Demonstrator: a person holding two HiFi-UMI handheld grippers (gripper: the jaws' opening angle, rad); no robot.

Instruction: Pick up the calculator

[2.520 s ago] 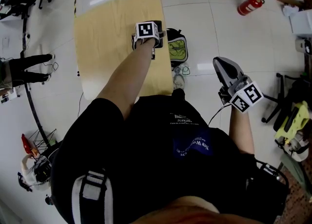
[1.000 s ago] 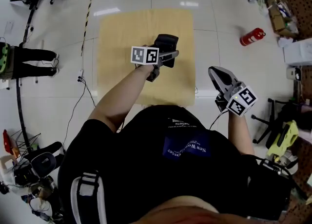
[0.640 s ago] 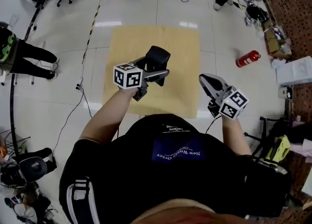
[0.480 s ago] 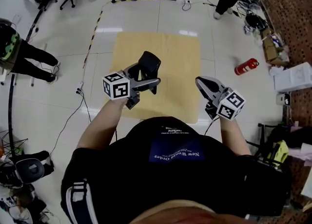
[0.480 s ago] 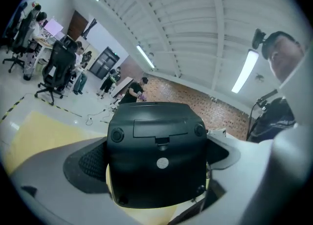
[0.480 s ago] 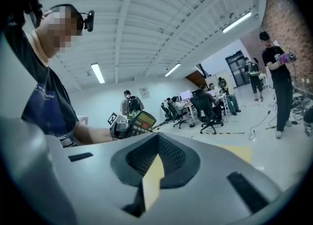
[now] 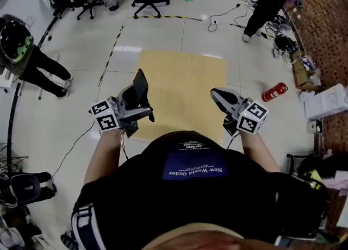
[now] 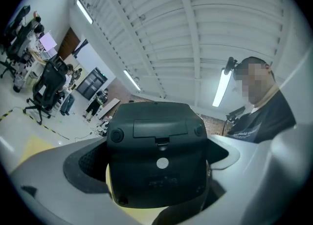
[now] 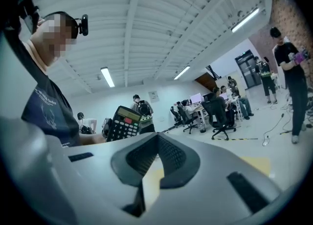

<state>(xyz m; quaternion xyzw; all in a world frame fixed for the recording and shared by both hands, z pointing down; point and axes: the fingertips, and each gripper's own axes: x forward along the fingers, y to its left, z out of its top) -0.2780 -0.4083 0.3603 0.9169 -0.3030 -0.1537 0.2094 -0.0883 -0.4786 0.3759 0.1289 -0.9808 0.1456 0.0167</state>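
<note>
Calculator (image 7: pixel 140 88) raised off the yellow board (image 7: pixel 187 77), left gripper (image 7: pixel 137 112) clamping it, right gripper (image 7: pixel 217 95) closed, empty.

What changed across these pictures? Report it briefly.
The left gripper, earlier low at the right edge of the tan floor mat, has risen with the black calculator clamped in it and swung back toward the person's left side. The right gripper stays shut and empty at the person's right; the mat stays on the floor.
</note>
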